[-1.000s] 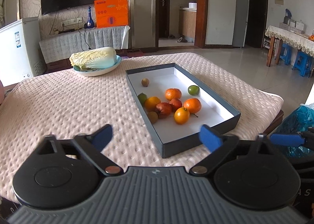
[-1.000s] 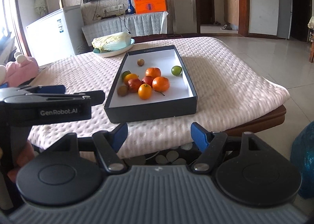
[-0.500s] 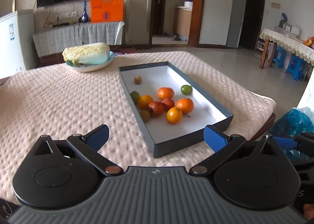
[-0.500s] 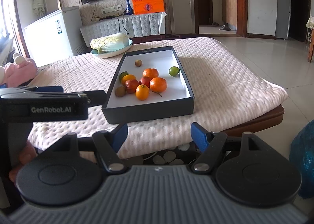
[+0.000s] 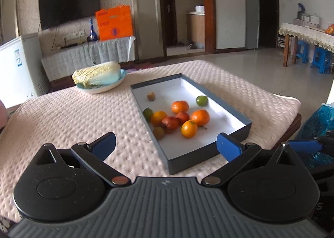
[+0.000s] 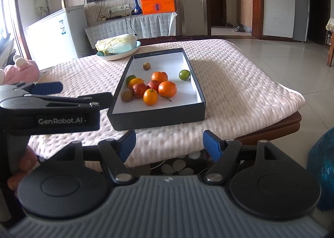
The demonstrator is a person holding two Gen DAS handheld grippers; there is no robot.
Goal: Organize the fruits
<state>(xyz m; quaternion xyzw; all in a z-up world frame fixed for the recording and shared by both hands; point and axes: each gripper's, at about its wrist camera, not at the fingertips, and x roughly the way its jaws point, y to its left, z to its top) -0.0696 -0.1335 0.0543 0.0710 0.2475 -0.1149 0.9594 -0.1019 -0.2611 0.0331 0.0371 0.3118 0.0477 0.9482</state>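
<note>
Pink padded table (image 6: 240,92), box (image 6: 158,116) holding fruits (image 6: 154,87), both grippers' fingers wide, empty.

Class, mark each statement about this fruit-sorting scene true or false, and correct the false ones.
1. All the fruit lies inside the dark box. True.
2. The left gripper holds an orange. False: its jaws are open and hold nothing.
3. A cabbage rests on a plate beyond the box. True.
4. The green lime touches the red fruit. False: it lies apart, near the box's right wall.
5. The right gripper is open. True.
</note>
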